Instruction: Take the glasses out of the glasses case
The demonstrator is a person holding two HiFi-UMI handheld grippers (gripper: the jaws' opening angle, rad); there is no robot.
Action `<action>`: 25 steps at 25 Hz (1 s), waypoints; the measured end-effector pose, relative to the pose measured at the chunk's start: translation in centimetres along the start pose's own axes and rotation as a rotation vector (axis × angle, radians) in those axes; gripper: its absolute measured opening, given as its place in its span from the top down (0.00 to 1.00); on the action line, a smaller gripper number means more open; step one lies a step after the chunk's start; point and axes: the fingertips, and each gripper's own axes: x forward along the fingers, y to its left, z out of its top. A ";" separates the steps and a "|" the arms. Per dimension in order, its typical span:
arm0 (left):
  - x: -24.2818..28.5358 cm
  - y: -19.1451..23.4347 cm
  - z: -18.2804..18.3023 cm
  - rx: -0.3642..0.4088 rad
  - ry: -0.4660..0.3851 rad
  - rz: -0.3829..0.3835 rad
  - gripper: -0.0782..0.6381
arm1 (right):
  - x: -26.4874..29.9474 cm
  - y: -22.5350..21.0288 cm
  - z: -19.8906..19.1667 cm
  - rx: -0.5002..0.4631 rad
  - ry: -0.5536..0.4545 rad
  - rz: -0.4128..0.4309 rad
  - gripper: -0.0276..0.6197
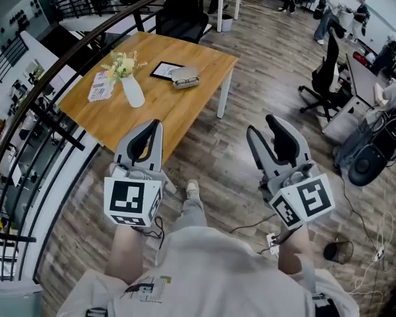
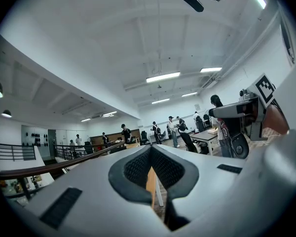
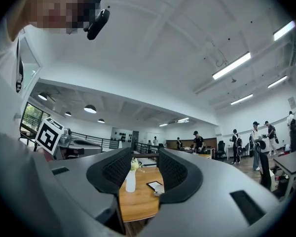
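Left gripper (image 1: 153, 127) jaws together, empty; right gripper (image 1: 260, 125) jaws apart, empty. Both over the floor, well short of the wooden table (image 1: 185, 111). Glasses case (image 1: 185, 78): pale grey, oblong, closed, on the table's far side beside a dark tablet (image 1: 164, 70). Long axis left-right.

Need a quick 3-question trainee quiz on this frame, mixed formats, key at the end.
1. True or false: the left tongs hold the glasses case.
2. In the head view, what stands on the wooden table to the left of the case? A) a white vase of flowers B) a mug C) a laptop
3. Fill in: the ___ tongs have their jaws apart.
Key:
1. False. The case lies on the table, apart from both tongs.
2. A.
3. Right. The right tongs are open with nothing held, and the left are shut.
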 end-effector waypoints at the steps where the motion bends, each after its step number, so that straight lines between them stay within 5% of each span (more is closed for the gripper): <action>1: 0.9 0.7 -0.3 -0.007 0.001 0.002 0.87 | 1.1 -0.3 -0.3 -0.002 0.007 0.009 0.65; 15: 17.3 11.2 -4.6 -0.049 0.073 -0.010 0.87 | 20.0 -8.4 -5.1 0.024 0.130 0.065 0.65; 25: 29.1 22.0 -11.9 -0.070 0.150 -0.008 0.87 | 37.0 -12.1 -10.8 0.020 0.236 0.137 0.65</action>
